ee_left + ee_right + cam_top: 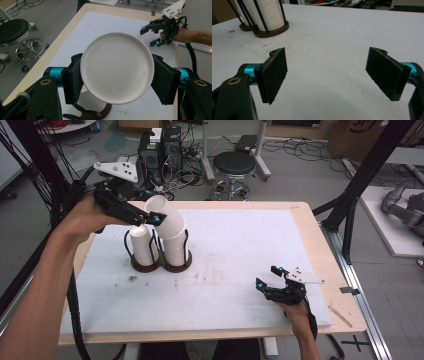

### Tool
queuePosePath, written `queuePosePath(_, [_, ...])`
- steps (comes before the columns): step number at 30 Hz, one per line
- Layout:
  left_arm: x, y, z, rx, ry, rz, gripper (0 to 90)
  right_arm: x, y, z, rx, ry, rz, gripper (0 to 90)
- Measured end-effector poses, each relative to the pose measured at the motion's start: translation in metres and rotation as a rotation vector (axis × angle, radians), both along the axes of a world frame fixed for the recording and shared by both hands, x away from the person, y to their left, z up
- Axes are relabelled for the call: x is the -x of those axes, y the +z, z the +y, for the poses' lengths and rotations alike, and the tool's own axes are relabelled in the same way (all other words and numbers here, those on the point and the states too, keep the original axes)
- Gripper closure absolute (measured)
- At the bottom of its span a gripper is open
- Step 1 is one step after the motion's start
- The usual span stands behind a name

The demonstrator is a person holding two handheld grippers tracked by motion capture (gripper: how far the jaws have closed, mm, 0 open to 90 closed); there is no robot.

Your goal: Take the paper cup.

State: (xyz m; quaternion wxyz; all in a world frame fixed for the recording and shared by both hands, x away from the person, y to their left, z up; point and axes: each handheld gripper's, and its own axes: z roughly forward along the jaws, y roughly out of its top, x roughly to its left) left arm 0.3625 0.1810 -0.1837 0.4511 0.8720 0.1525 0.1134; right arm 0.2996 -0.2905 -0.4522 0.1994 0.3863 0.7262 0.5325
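Observation:
My left gripper (158, 216) is shut on a white paper cup (167, 214), which tilts above the right one of two cup stacks. In the left gripper view the cup's round bottom (117, 65) faces the camera, with a black pad (72, 81) pressed against each side. The two stacks (141, 245) (175, 247) stand in black wire holders on brown bases (162, 266) at the mat's left. My right gripper (268, 276) rests low at the front right of the mat, open, with nothing between its pads (273, 73). The right gripper view shows a ribbed cup stack (268, 15) far to the left.
A white mat (230, 250) covers most of the wooden table (310, 235). A black stool (234, 165) and computer towers (160, 150) stand behind the far edge. Black frame posts (360, 185) rise at the right. The other hand's gripper (156, 35) shows beyond the cup.

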Motion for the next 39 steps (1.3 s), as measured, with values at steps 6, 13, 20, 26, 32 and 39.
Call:
queuePosePath(6, [0.015, -0.009, 0.005, 0.034, -0.020, -0.013, 33.6, 0.001, 0.000, 0.000, 0.000, -0.004, -0.004, 18.0])
queuePosePath(13, [0.030, -0.026, 0.014, 0.091, -0.028, -0.011, 33.6, 0.001, 0.000, 0.000, 0.001, -0.005, -0.008, 18.0])
queuePosePath(20, [0.036, -0.049, 0.026, 0.111, -0.016, 0.012, 33.6, 0.000, 0.000, 0.000, -0.001, -0.004, 0.000, 18.0])
queuePosePath(26, [0.039, -0.061, 0.035, 0.149, -0.013, 0.014, 33.6, -0.001, 0.000, -0.001, -0.004, -0.004, 0.006, 18.0])
queuePosePath(32, [0.045, -0.075, 0.042, 0.192, -0.008, 0.013, 33.5, -0.001, 0.000, 0.000, 0.000, -0.005, 0.005, 18.0])
queuePosePath(39, [0.053, -0.097, 0.046, 0.245, 0.007, -0.001, 33.5, -0.003, 0.000, -0.001, -0.011, -0.002, 0.028, 18.0])
